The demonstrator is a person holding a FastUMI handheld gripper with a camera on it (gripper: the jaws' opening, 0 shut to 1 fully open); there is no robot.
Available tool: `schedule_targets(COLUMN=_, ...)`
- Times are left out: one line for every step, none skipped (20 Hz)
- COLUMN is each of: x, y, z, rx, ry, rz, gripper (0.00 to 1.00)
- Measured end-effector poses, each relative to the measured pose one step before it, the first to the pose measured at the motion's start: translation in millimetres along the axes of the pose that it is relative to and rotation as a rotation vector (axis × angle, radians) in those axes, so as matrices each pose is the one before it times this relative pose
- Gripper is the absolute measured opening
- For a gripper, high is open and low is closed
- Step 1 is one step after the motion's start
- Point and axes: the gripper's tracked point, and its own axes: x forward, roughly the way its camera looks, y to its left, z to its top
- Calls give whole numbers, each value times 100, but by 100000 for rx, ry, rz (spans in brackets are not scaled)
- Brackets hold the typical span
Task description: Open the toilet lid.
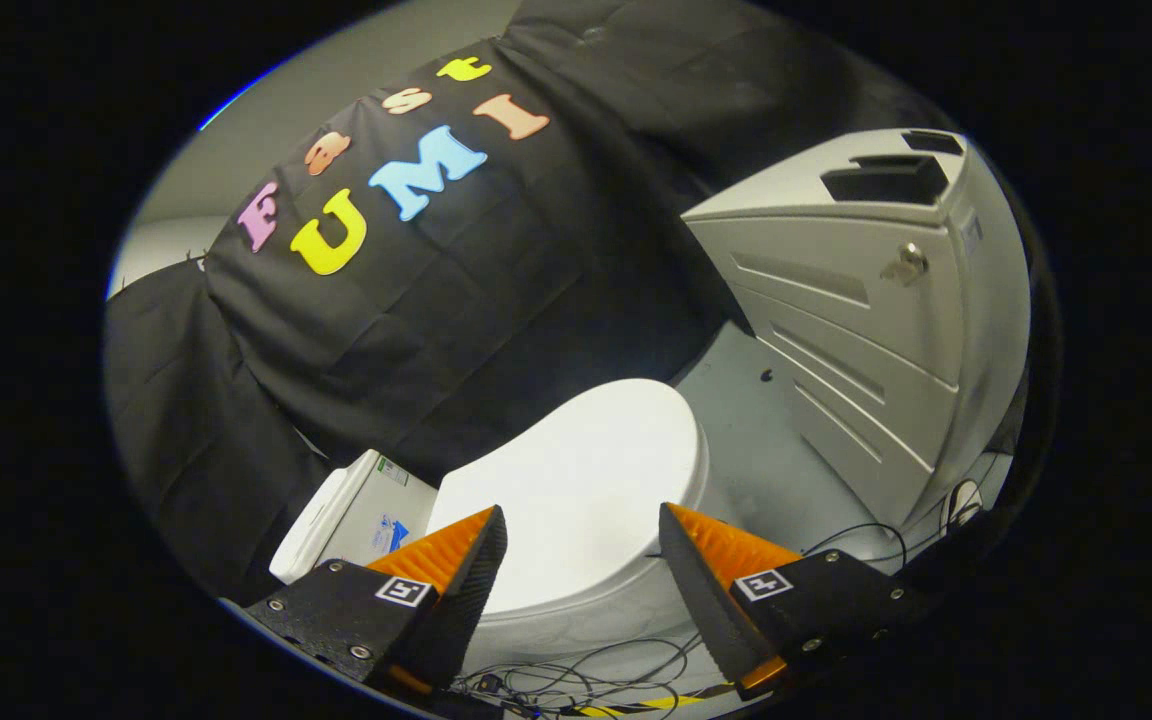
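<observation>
Jaws spread wide, grasping nothing; closed toilet lid lies just ahead, between them. Advice: hook lid's front rim, lift toward tank.

The toilet lid lies flat on the bowl, just ahead of the gripper, whose two fingers stand spread apart with the lid's near part showing between them. The tank sits at the lid's left end, against the cloth wall. A cabinet stands beyond the lid to the right. Cables lie on the floor below the fingers.
</observation>
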Motion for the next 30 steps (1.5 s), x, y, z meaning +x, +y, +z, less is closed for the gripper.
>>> schedule_targets(x=122, y=-709, z=-428, rx=2903, ry=992, rz=-1983, gripper=94)
schedule_targets(x=32, y=-834, z=-449, rx=3261, ry=545, rz=-1729, gripper=94)
schedule_targets(x=88, y=-792, z=-229, rx=3717, ry=402, rz=-1438, gripper=94)
schedule_targets(x=225, y=-786, z=-489, rx=3966, ry=396, rz=-1201, gripper=94)
schedule_targets(x=147, y=-694, z=-293, rx=3653, ry=431, rz=-1278, gripper=93)
schedule_targets(x=337, y=-680, z=-324, rx=2923, ry=594, rz=-1652, gripper=93)
schedule_targets(x=428, y=-648, z=-284, rx=2338, ry=482, rz=-1513, gripper=93)
schedule_targets(x=292, y=-575, z=-410, rx=2178, ry=435, rz=-1097, gripper=91)
schedule_targets(x=375, y=-103, z=-58, rx=1766, ry=291, rz=-760, gripper=90)
schedule_targets(x=351, y=39, z=-23, rx=1177, ry=4, rz=-218, gripper=87)
schedule_targets(x=310, y=-263, z=-94, rx=1849, ry=552, rz=-477, gripper=87)
schedule_targets(x=592, y=-372, z=-41, rx=2809, ry=895, rz=-1092, gripper=85)
schedule_targets(x=626, y=-196, z=178, rx=3224, ry=551, rz=-980, gripper=85)
schedule_targets(x=426, y=-272, z=241, rx=3001, ry=133, rz=-1496, gripper=83)
schedule_targets(x=41, y=-240, z=-107, rx=2708, ry=49, rz=-988, gripper=82)
schedule_targets(x=93, y=-288, z=-181, rx=2546, ry=-152, rz=-675, gripper=81)
schedule_targets(x=196, y=-257, z=40, rx=2354, ry=-61, rz=273, gripper=80)
schedule_targets(x=358, y=-401, z=105, rx=2439, ry=-140, rz=810, gripper=78)
schedule_targets(x=373, y=-277, z=292, rx=1854, ry=-578, rz=903, gripper=77)
schedule_targets(x=399, y=-36, z=-167, rx=1492, ry=151, rz=1474, gripper=73)
schedule_targets(x=160, y=227, z=-100, rx=352, ry=86, rz=1683, gripper=70)
schedule_targets(x=276, y=423, z=-118, rx=-364, ry=706, rz=2210, gripper=66)
schedule_targets(x=97, y=419, z=-142, rx=983, ry=896, rz=2559, gripper=62)
schedule_targets(x=196, y=312, z=98, rx=643, ry=250, rz=1173, gripper=55)
schedule_targets(x=72, y=125, z=124, rx=413, ry=-407, rz=862, gripper=50)
schedule_targets(x=164, y=-187, z=151, rx=-178, ry=-412, rz=-278, gripper=43)
schedule_targets(x=-78, y=-269, z=-125, rx=-844, ry=195, rz=-584, gripper=36)
schedule_targets(x=171, y=83, z=-166, rx=-2823, ry=556, rz=-374, gripper=29)
schedule_targets(x=-131, y=-133, z=81, rx=-3342, ry=-39, rz=-840, gripper=25)
schedule_targets(x=-96, y=-12, z=87, rx=-1290, ry=773, rz=-92, gripper=22)
